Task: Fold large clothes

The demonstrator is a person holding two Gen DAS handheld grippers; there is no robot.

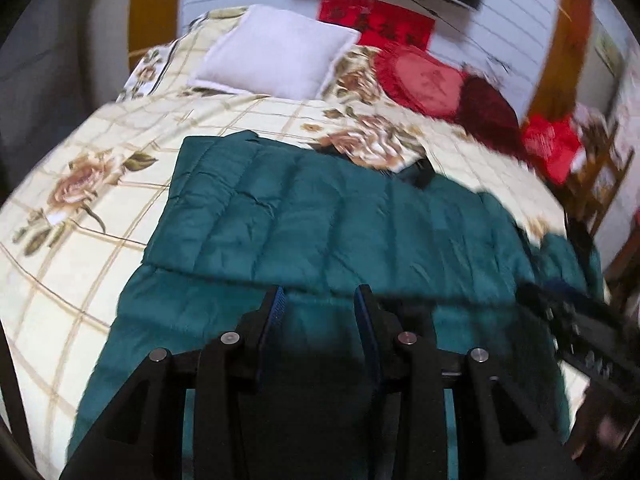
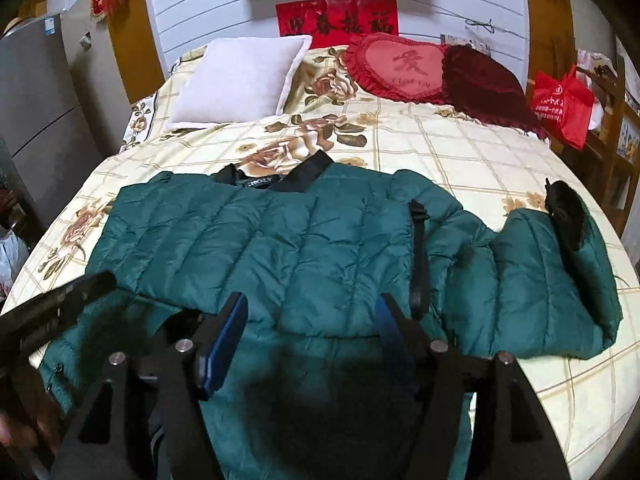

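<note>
A bed (image 2: 460,152) with a rose-print checked cover fills the room; a pale pillow (image 2: 240,80) lies at eleven o'clock and a red heart cushion (image 2: 400,68) at one, under a wall screen. The green down jacket (image 2: 300,240) lies flat mid-bed, one sleeve already folded across its body, the other trailing toward three o'clock, likely next. The left gripper (image 1: 320,304) and right gripper (image 2: 310,312) both hover spread, pinching nothing.
</note>
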